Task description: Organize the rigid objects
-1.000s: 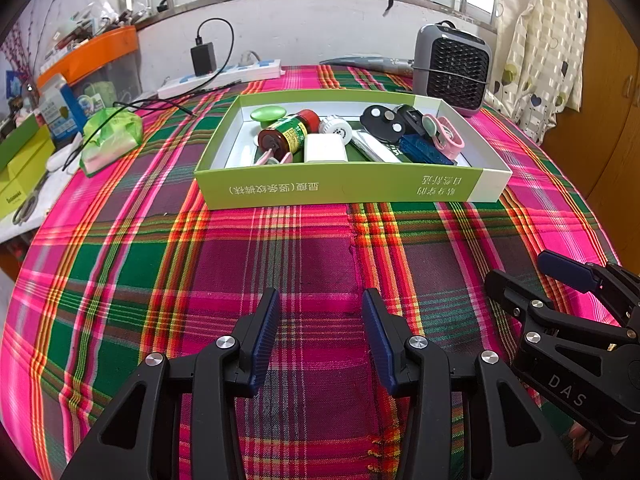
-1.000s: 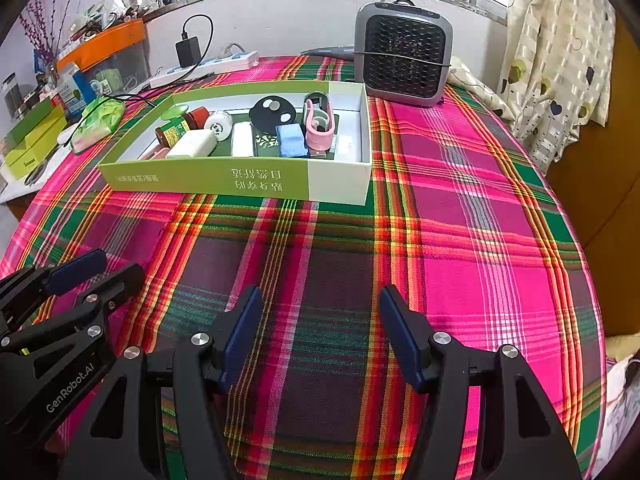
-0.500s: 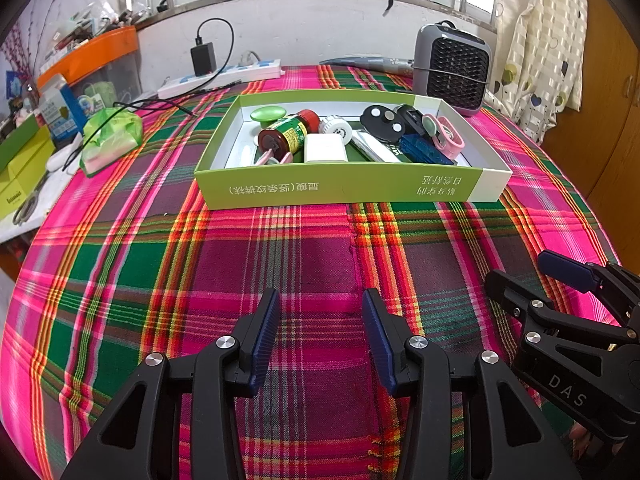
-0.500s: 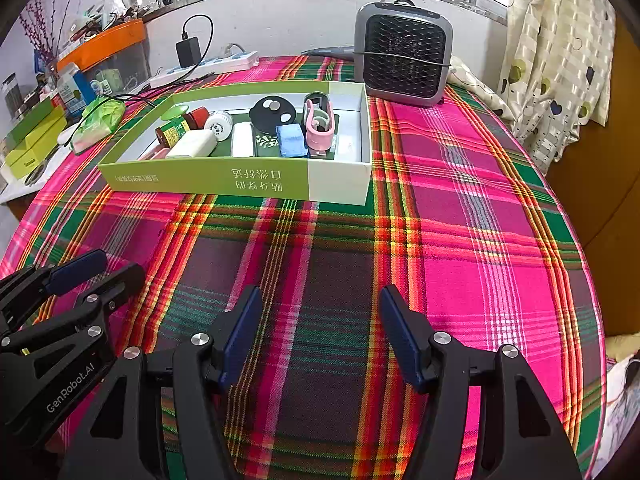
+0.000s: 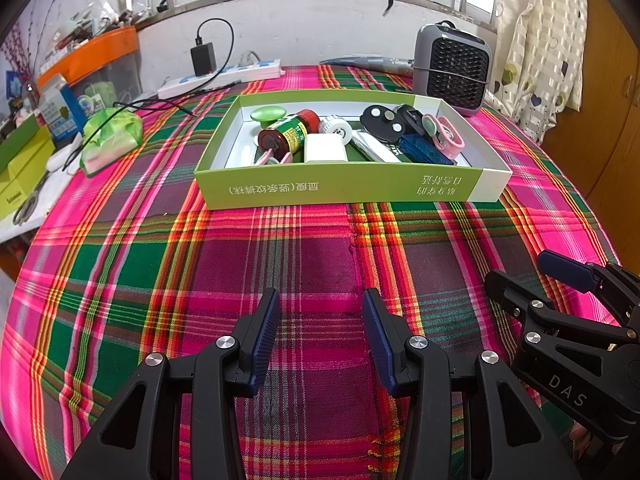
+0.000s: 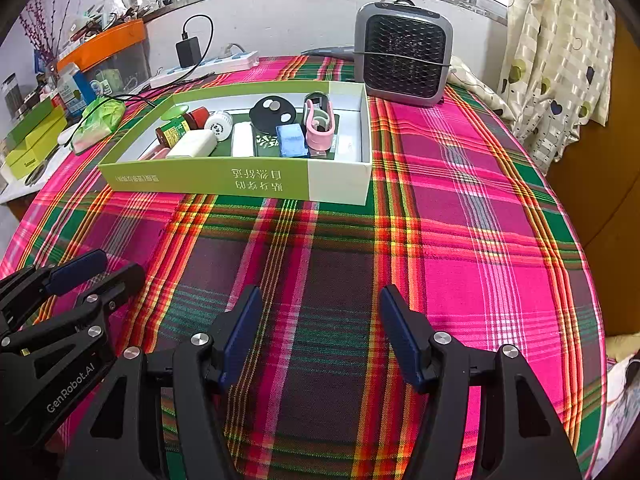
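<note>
Plaid cloth (image 5: 120, 264) in pink, green and purple is covering the table, with a shallow green box (image 5: 344, 190) sitting on it as the landmark.

Inside the box, the rigid objects are lying packed together: a green knob (image 5: 267, 114), a brown bottle with a red cap (image 5: 289, 133), a white round cap (image 5: 335, 127), a white block (image 5: 325, 149), a black disc (image 5: 380, 119), a blue case (image 5: 425, 149) and a pink clip (image 5: 450, 138). Behind the box a grey heater (image 5: 452, 68) is standing, beside it a white power strip (image 5: 224, 76). Nearer the camera than the box, well apart from it, the left gripper (image 5: 320, 312) and right gripper (image 6: 320, 312) are hovering side by side over bare cloth, each with jaws standing apart and nothing between them.
</note>
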`<move>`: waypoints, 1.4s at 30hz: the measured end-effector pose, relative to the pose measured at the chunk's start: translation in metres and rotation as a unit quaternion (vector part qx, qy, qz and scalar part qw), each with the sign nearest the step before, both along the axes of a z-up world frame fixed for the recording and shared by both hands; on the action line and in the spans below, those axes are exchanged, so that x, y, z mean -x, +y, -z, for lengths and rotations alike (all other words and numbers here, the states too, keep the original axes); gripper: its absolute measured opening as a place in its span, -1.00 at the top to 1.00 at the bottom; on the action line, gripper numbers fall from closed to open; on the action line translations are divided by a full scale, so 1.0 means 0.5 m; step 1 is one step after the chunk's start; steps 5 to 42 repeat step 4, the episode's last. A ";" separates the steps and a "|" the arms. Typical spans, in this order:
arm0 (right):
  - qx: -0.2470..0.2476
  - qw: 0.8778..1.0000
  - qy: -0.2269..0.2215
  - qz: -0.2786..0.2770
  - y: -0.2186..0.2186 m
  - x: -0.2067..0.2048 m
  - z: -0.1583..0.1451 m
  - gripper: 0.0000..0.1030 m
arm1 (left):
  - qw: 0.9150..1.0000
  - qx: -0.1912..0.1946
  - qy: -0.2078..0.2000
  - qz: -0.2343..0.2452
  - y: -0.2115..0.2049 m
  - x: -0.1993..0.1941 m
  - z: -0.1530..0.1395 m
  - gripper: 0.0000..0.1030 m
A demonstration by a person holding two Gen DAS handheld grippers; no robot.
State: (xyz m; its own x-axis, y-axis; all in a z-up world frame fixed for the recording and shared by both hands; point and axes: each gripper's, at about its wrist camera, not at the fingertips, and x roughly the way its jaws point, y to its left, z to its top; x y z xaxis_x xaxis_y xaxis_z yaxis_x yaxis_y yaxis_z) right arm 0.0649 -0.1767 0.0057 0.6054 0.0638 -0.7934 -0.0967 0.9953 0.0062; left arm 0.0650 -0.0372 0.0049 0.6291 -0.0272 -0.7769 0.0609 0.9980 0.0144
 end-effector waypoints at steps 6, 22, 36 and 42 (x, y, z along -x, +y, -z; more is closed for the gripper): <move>0.000 1.000 0.000 0.000 0.000 0.000 0.000 -0.20 | 1.000 0.000 0.000 0.000 0.000 0.000 0.000 0.18; 0.000 1.000 0.000 0.000 0.000 0.000 0.000 -0.20 | 1.000 0.000 0.000 0.000 0.000 0.000 0.000 0.18; 0.000 1.000 0.000 0.000 0.000 0.000 0.000 -0.20 | 1.000 0.000 0.000 0.000 0.000 0.000 0.000 0.18; 0.000 1.000 0.000 0.000 0.000 0.000 0.000 -0.20 | 1.000 0.000 0.000 0.000 0.000 0.000 0.000 0.18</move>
